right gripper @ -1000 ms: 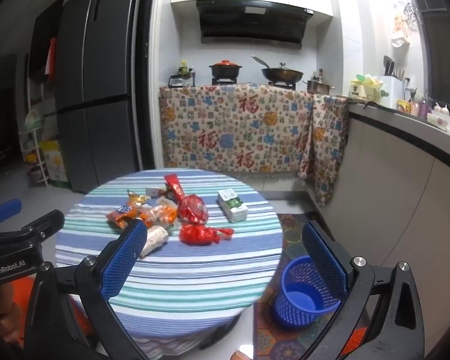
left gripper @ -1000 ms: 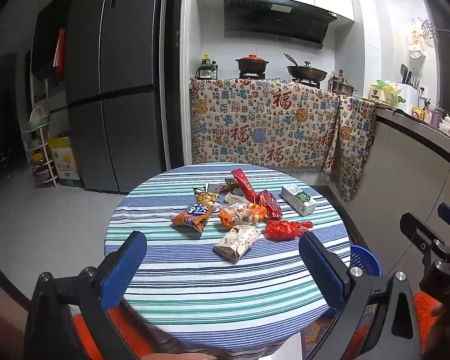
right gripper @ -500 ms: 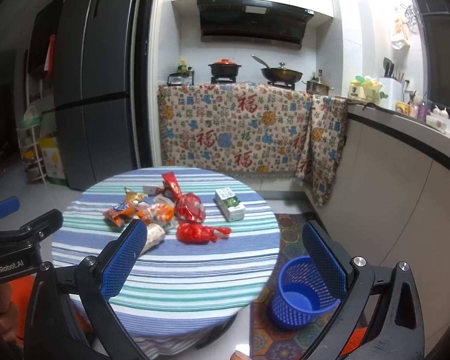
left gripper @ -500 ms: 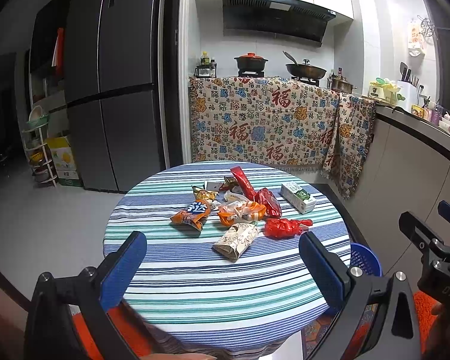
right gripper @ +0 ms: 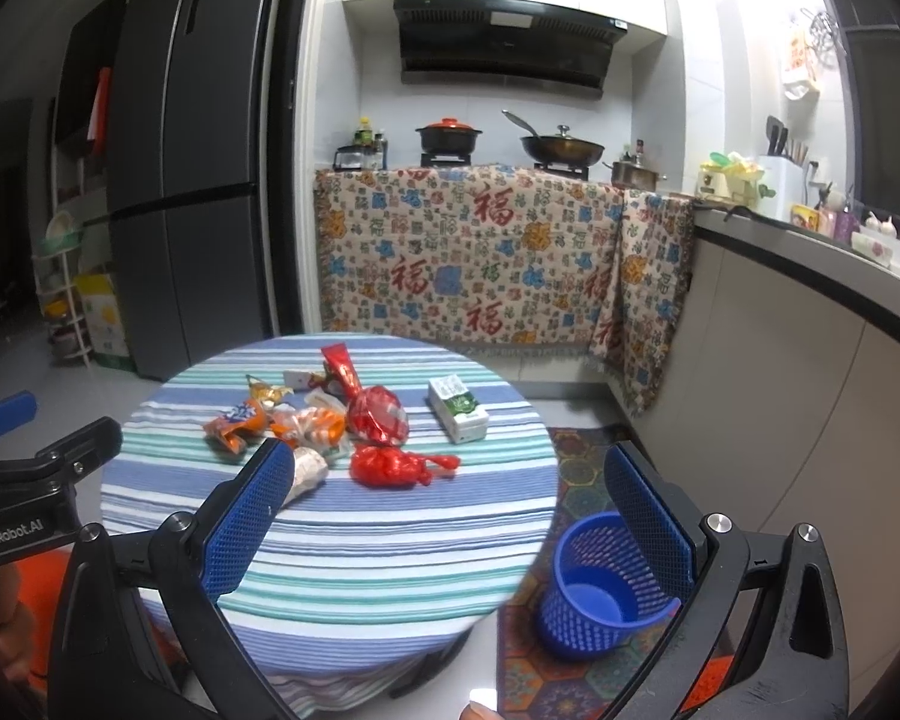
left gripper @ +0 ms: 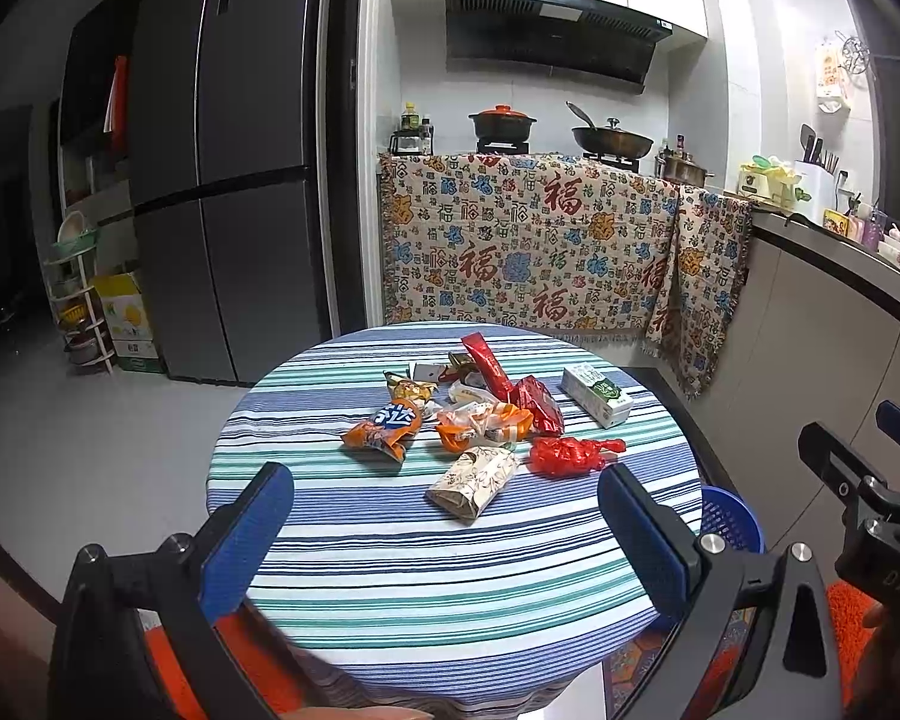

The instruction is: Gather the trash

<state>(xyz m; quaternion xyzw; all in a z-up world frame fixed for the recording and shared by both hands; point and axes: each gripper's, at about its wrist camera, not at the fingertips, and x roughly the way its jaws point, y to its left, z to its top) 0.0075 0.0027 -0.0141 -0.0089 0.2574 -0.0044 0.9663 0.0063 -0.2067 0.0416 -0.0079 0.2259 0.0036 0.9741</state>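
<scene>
Several wrappers lie in a heap on the round striped table [left gripper: 390,540]: an orange chip bag [left gripper: 383,425], a beige patterned packet [left gripper: 473,481], a crumpled red wrapper [left gripper: 570,455], a red foil bag [left gripper: 534,402] and a white-green carton [left gripper: 597,394]. My left gripper [left gripper: 444,540] is open and empty, held above the table's near edge. My right gripper [right gripper: 444,516] is open and empty, to the right of the table. The red wrapper [right gripper: 396,465] and carton [right gripper: 457,408] show in the right wrist view. A blue mesh trash basket [right gripper: 606,588] stands on the floor right of the table.
A dark fridge [left gripper: 222,192] stands at the back left. A counter draped in patterned cloth [left gripper: 540,252] carries a pot and a pan. A counter [right gripper: 810,324] runs along the right wall. A patterned rug [right gripper: 576,480] lies under the basket.
Both grippers have drifted slightly; the table and trash sit a little lower and nearer in both views. Both grippers stay open and empty.
</scene>
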